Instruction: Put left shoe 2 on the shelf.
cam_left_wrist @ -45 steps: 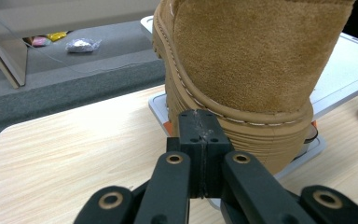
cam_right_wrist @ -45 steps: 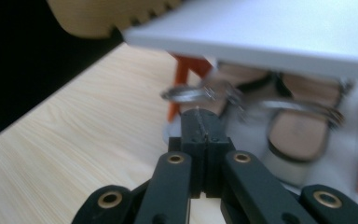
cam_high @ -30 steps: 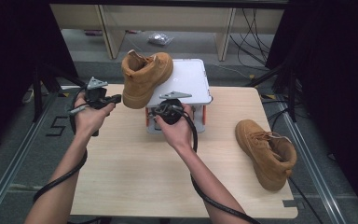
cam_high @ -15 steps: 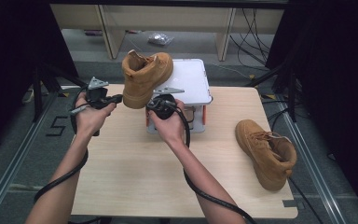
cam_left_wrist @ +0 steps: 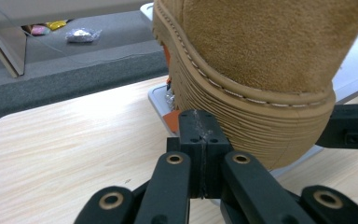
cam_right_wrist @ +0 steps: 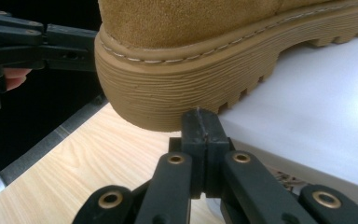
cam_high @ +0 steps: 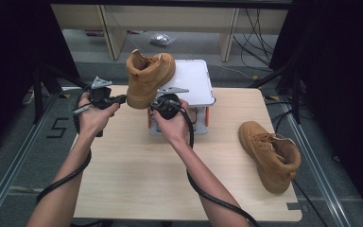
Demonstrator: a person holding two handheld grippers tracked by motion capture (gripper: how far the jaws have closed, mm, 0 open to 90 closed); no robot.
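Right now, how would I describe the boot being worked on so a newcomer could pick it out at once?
Start from the wooden table and find the white platform at its far edge. The tan boot sits on that platform, its toe overhanging toward the person. The left gripper and right gripper flank its toe, whereas the other boot lies alone on the table's right side.

boots: 2, one on the white stand (cam_high: 150, 78), one on the table (cam_high: 270, 153) | white stand (cam_high: 196, 80): 1 | table (cam_high: 137, 179): 1 | grippers: 2, left (cam_high: 118, 99), right (cam_high: 163, 105)
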